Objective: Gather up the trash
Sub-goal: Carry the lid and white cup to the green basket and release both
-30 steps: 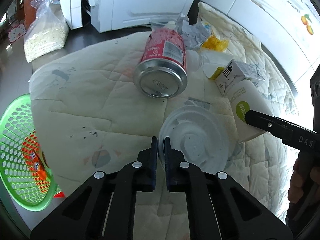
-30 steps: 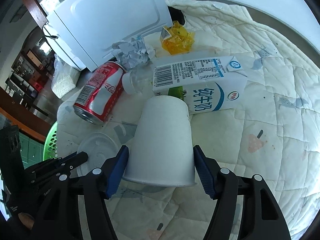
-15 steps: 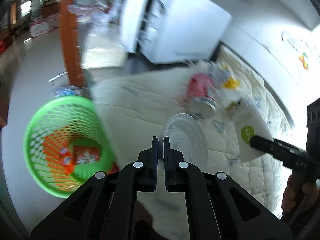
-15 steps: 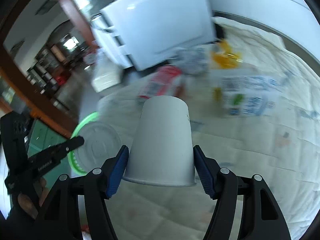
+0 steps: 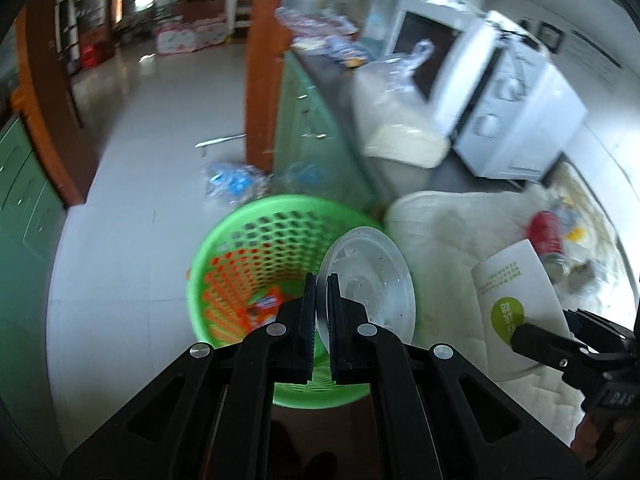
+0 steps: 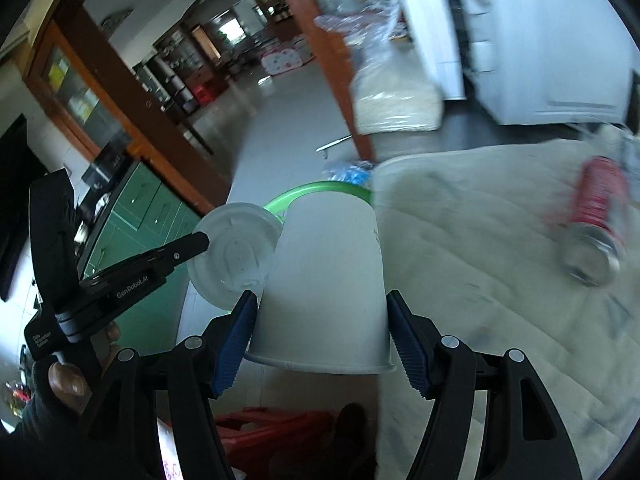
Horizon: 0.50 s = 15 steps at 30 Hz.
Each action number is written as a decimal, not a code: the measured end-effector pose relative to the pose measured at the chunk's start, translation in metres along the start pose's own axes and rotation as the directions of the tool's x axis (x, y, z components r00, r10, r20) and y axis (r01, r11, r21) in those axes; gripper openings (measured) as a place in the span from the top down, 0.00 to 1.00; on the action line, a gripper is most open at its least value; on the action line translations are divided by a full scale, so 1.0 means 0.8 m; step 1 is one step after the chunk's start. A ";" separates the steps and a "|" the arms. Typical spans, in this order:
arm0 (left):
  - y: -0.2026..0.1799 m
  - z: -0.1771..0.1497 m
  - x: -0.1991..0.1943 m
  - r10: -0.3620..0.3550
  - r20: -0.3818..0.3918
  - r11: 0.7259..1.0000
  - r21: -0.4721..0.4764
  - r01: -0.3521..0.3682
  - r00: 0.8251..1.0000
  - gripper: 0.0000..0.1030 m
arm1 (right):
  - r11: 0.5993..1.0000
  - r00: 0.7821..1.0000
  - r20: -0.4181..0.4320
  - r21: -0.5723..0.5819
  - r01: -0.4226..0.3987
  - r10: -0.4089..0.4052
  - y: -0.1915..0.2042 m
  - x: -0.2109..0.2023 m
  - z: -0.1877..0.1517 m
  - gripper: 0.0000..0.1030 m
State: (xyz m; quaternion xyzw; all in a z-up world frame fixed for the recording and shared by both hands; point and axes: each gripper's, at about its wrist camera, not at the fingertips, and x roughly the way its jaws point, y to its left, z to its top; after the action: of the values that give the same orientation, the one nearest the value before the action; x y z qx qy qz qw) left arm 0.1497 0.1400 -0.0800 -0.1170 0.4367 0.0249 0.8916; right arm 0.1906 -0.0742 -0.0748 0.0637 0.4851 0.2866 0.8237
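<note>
My left gripper (image 5: 320,292) is shut on the rim of a clear plastic lid (image 5: 370,280), held over the green mesh basket (image 5: 256,248) on the floor. The right wrist view shows the same lid (image 6: 232,252) in the left gripper (image 6: 198,240). My right gripper (image 6: 320,320) is shut on a white paper cup (image 6: 328,280), held upside down at the edge of the quilted counter cover (image 6: 480,216). The cup (image 5: 516,292) shows at the right of the left wrist view. A red soda can (image 6: 596,220) lies on the cover.
Orange packaging (image 5: 264,308) lies inside the basket. Crushed plastic bottles (image 5: 236,184) lie on the floor behind it. A bag of grain (image 5: 404,136) and a white microwave (image 5: 472,92) stand on the counter. A red stool (image 6: 276,428) is below the right gripper. Green cabinets (image 6: 132,208) line the left.
Both grippers have swung left off the quilted cover with the lid and the cup. The green basket has come from the left edge to directly under the lid.
</note>
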 end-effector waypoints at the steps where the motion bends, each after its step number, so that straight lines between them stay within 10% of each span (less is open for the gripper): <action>1: 0.008 0.001 0.004 0.013 -0.005 1.000 -0.008 -0.013 1.000 0.96 | 1.000 1.000 -0.007 -0.002 -0.004 0.004 0.004 0.010 0.004 0.38; 15: 0.046 -0.002 0.033 0.073 -0.067 0.996 -0.052 -0.077 0.995 0.86 | 0.996 0.999 -0.011 -0.072 -0.049 0.048 0.034 0.053 0.002 0.25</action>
State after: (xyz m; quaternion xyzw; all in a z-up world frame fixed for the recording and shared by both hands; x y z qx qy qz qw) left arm 0.1592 0.1737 -0.1083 -0.1256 0.4688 0.0665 0.8718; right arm 0.1960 -0.0286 -0.0957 0.0444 0.4764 0.3242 0.8160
